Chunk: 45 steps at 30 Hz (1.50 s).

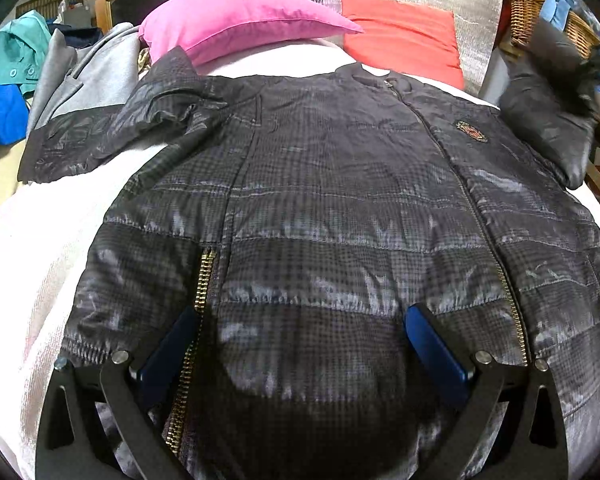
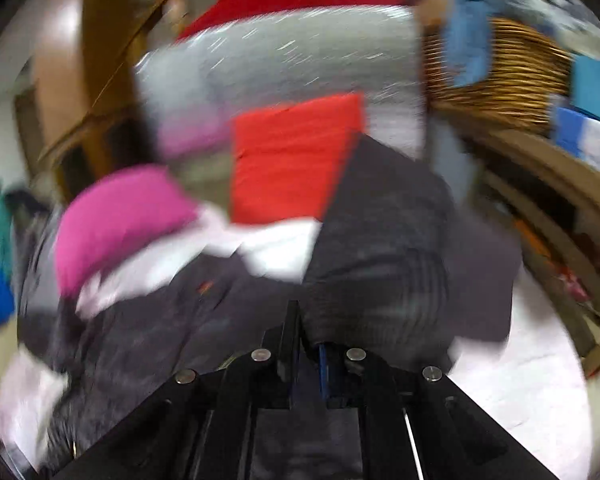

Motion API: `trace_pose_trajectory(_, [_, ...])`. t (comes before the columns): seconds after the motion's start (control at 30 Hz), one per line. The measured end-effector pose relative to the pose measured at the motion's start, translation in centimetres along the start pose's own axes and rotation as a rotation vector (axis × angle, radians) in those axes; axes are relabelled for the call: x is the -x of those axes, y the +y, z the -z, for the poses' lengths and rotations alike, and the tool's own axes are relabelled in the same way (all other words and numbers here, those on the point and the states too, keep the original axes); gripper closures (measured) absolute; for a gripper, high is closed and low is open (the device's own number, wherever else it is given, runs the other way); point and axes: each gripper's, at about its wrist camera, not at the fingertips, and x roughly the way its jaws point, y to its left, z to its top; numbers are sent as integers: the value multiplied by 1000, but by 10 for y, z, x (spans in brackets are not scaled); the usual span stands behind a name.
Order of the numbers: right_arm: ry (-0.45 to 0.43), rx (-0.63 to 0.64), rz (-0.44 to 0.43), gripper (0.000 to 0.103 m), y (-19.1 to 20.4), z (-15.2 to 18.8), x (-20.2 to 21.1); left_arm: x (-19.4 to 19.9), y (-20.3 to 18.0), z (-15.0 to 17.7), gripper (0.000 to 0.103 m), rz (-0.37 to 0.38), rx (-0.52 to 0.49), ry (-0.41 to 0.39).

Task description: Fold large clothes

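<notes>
1. Dark quilted jacket: we see it spread front-up on a white bed cover, collar toward the pillows, with a fine check pattern and horizontal quilting.
2. Markings: a small embroidered crest sits on the chest beside the main zipper; we cannot read any writing on it. A brass-toothed pocket zipper runs down the lower front.
3. Sleeves: one sleeve lies stretched out sideways over the cover; the other sleeve is raised off the bed at the far edge of the left wrist view.
4. Left gripper: we find its blue-padded fingers spread wide, holding nothing, low over the jacket hem.
5. Right gripper: in the blurred right wrist view its fingers are pressed together on dark jacket fabric, which rises in front of the camera.
6. Surroundings: a pink pillow and a red pillow lie beyond the collar; a wicker basket stands to one side, and a grey garment and a teal garment lie to the other.
</notes>
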Motion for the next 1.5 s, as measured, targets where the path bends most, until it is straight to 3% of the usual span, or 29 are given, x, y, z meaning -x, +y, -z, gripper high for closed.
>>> trace_pose_trajectory(0.07, [82,25,-33,88,22,28,-24,0,1,1,0,1,0,-3])
trace_pose_trajectory(0.13, [189,50,-73,62,39,52,-54,1,1,1,0,1,0,-5])
trace_pose_trajectory(0.17, [229,50,-91,29,45,65,-64,1,0,2,0,0,-1,-5])
trace_pose_trajectory(0.2, [248,43,-115,21,47,77,-68,2,0,2,0,0,-2,-6])
trace_pose_trajectory(0.33, [216,-36,-192,21,38,96,-47,2,-1,2,0,-6,-4,-6])
trace_pose_trajectory(0.5, [100,-254,-267,16,-13,117,-6,1,-4,0,0,-20,-8,6])
trace_pose_trajectory(0.67, [37,-432,-340,14,-57,155,14,2,-7,-13,0,-32,-9,104])
trace_pose_trajectory(0.77, [24,-486,-355,14,-66,173,14,21,0,-29,0,61,92,119])
trace_pose_trajectory(0.9, [14,-525,-383,14,-73,167,8,32,0,-59,0,368,333,184])
trace_pose_trajectory(0.97, [13,-530,-389,14,-73,166,7,22,-7,-69,0,458,406,234])
trace_pose_trajectory(1.03, [0,-542,-399,14,-74,165,9,4,-18,-78,0,489,456,276])
trace_pose_trajectory(1.17, [-4,-558,-409,14,-73,167,5,-24,-29,-84,0,464,531,328])
trace_pose_trajectory(1.2, [-6,-560,-410,14,-74,167,6,-31,-27,-87,7,450,563,335])
trace_pose_trajectory(1.23, [-9,-562,-411,14,-74,166,6,-38,-25,-89,27,437,592,344])
trace_pose_trajectory(1.27, [-11,-565,-412,14,-75,166,7,-43,-25,-89,40,406,598,372])
trace_pose_trajectory(1.3, [-14,-568,-415,14,-76,165,7,-49,-24,-90,73,370,591,405])
trace_pose_trajectory(1.33, [-16,-568,-417,14,-76,164,8,-52,-23,-90,94,358,579,424])
trace_pose_trajectory(1.4, [-17,-567,-418,14,-75,163,7,-51,-24,-96,94,345,541,415])
trace_pose_trajectory(1.5, [-26,-566,-419,14,-75,161,9,-25,-29,-123,94,273,402,293])
